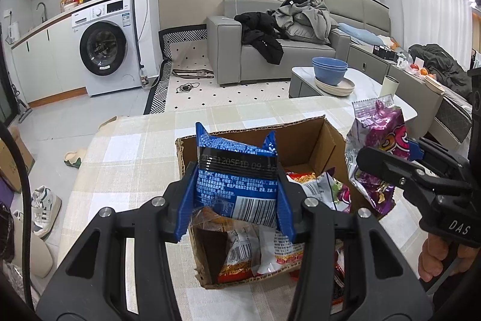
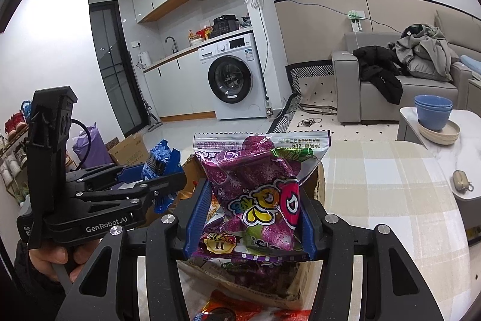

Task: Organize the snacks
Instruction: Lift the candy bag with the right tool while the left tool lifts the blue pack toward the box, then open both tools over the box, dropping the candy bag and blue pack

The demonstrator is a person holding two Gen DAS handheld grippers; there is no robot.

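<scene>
My left gripper (image 1: 236, 185) is shut on a blue snack packet (image 1: 237, 182) and holds it upright over an open cardboard box (image 1: 300, 140) with several snack bags inside. To its right, my right gripper (image 1: 387, 158) is shut on a purple candy bag (image 1: 378, 134), also above the box. In the right wrist view the purple candy bag (image 2: 255, 191) sits squeezed between the blue pads of the right gripper (image 2: 252, 209). The left gripper (image 2: 156, 176) with the blue packet (image 2: 159, 161) shows at the left, a hand under it. The cardboard box (image 2: 318, 185) lies below.
The box stands on a checked tablecloth (image 1: 126, 152). Behind it a white coffee table (image 1: 366, 86) carries blue bowls (image 1: 329, 69) on plates and a cup. A small pouch (image 2: 461, 179) lies on that table. A sofa, a washing machine and shoes on the floor are farther off.
</scene>
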